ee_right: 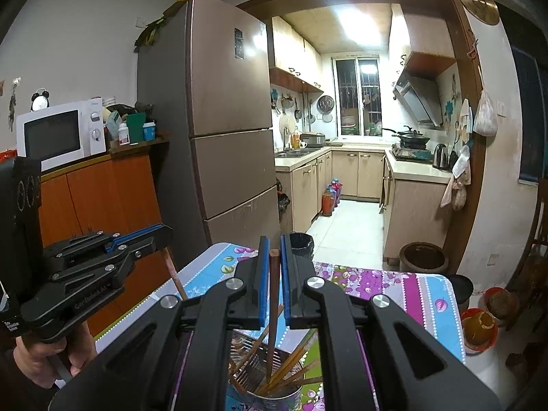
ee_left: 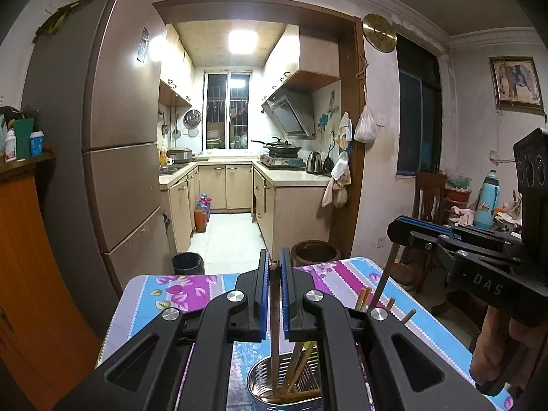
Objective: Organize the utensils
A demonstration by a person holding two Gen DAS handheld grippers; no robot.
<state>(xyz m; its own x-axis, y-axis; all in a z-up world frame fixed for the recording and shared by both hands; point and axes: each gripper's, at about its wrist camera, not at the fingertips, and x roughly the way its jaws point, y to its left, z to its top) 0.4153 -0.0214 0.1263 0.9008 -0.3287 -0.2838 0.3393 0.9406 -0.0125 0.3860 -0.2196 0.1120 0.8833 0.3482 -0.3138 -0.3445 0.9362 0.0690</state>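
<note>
A steel perforated utensil holder [ee_left: 286, 388] stands on the flowered tablecloth and holds several chopsticks [ee_left: 301, 363]; it also shows in the right wrist view [ee_right: 265, 382]. My left gripper [ee_left: 273, 263] is shut on a dark brown chopstick [ee_left: 274, 325] that hangs upright with its lower end in the holder. My right gripper [ee_right: 273, 251] is shut on another dark chopstick [ee_right: 273, 304], upright, its lower end in the holder. The right gripper [ee_left: 399, 227] shows at the right of the left view, the left gripper [ee_right: 164, 231] at the left of the right view.
The table [ee_right: 421, 294] with the purple and blue cloth stands before a kitchen doorway. A tall fridge [ee_right: 219, 137] and an orange cabinet [ee_right: 102, 202] with a microwave [ee_right: 61, 133] are to the left. A black bin [ee_left: 187, 263] and a brown crock [ee_right: 423, 258] stand on the floor beyond.
</note>
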